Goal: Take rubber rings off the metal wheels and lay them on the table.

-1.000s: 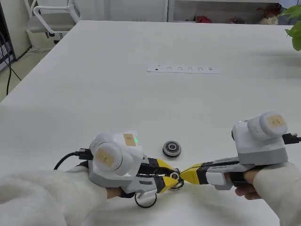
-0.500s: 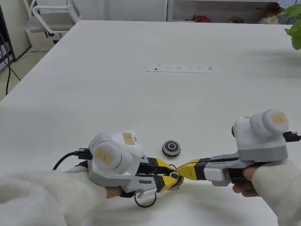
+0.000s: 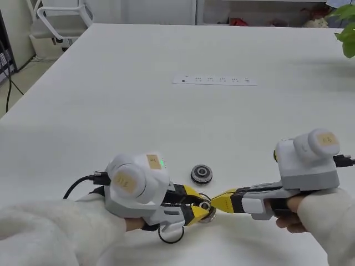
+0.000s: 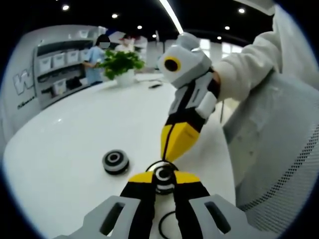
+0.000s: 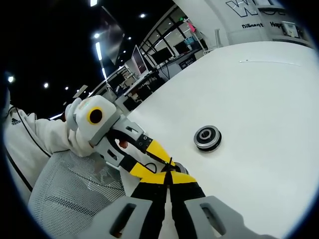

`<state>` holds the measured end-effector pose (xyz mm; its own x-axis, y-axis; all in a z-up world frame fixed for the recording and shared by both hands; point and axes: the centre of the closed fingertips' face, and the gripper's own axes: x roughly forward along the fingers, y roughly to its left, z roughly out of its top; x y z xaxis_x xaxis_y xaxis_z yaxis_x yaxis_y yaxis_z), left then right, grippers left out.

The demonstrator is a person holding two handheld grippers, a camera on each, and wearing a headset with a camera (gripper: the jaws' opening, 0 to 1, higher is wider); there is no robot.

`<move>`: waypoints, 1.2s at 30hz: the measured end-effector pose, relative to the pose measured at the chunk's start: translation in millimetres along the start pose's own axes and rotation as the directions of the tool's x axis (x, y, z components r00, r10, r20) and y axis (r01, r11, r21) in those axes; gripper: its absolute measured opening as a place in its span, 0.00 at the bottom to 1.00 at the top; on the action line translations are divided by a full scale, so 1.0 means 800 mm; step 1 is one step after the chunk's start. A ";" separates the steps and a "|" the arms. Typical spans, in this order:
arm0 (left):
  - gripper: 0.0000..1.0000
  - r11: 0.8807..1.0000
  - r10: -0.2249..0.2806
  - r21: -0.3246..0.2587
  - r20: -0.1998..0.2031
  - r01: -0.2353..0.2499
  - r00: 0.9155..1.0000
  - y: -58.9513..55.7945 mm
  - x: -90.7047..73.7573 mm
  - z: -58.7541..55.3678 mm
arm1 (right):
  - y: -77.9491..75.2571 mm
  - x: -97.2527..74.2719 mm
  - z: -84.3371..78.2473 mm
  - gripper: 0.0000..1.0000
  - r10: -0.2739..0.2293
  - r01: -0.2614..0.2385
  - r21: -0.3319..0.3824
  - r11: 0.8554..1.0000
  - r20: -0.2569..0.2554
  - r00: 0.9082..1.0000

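My left gripper [image 3: 199,211] is shut on a small metal wheel [image 3: 208,215] just above the white table; in the left gripper view that wheel [image 4: 163,175] sits between the yellow jaws. My right gripper [image 3: 215,204] meets it from the right, jaws shut on the thin black rubber ring [image 4: 152,165] at the wheel's rim. In the right gripper view its tips [image 5: 169,172] touch the wheel [image 5: 182,169]. A second wheel [image 3: 201,174] with its rubber ring on lies flat on the table just beyond. A loose black ring [image 3: 171,235] lies under the left gripper.
A white power strip [image 3: 215,80] lies mid-table, far from the grippers. A white chair [image 3: 61,16] stands past the table's far left corner and a plant [image 3: 347,34] at the far right. My white sleeves [image 3: 50,233] fill the near edge.
The right gripper has slid a little to the left, up against the wheel held by the left gripper. The left gripper and the second wheel have stayed put.
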<state>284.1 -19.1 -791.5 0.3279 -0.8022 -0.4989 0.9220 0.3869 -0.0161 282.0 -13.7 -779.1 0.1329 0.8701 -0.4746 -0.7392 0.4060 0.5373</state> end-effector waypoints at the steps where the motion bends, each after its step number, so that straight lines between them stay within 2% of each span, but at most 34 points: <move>1: 0.14 1.000 0.000 0.004 -0.003 0.000 1.000 0.000 0.000 0.000 | 0.000 0.000 0.000 0.00 0.000 0.000 0.005 1.000 0.000 1.000; 10: 0.17 1.000 0.001 0.014 -0.032 -0.001 0.999 0.000 -0.002 0.000 | -0.001 0.000 -0.001 0.00 -0.005 0.005 0.022 1.000 -0.004 1.000; 16: 0.22 1.000 -0.005 0.002 -0.028 0.005 1.000 -0.004 -0.005 0.009 | -0.001 -0.001 0.002 0.00 -0.007 0.007 0.028 1.000 0.005 1.000; 19: 0.25 0.999 -0.011 0.041 -0.044 0.013 0.999 -0.009 -0.007 0.010 | -0.001 -0.002 0.002 0.00 -0.007 0.007 0.030 1.000 0.006 1.000; 23: 0.31 0.999 -0.024 0.035 -0.045 0.026 0.999 -0.014 -0.008 0.014 | -0.001 -0.002 0.003 0.00 -0.005 0.004 0.034 0.999 0.010 1.000; 26: 0.32 0.998 -0.029 0.053 -0.048 0.031 0.998 -0.016 -0.011 0.016 | 0.000 -0.003 0.005 0.00 -0.003 0.002 0.035 0.999 0.016 1.000; 30: 0.41 0.999 -0.013 0.051 -0.029 0.014 0.999 -0.011 -0.017 0.027 | 0.000 -0.003 0.007 0.00 -0.002 0.001 0.036 0.999 0.022 1.000; 36: 0.47 0.998 0.013 0.068 -0.014 -0.012 1.000 -0.004 -0.030 0.037 | 0.000 -0.004 0.008 0.00 0.002 -0.003 0.043 0.999 0.026 1.000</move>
<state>279.6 -14.6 -753.6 0.3367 -0.7911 -0.5108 0.9300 0.3643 0.0489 285.9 -14.5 -772.9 0.1487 0.8779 -0.4551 -0.7108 0.4149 0.5681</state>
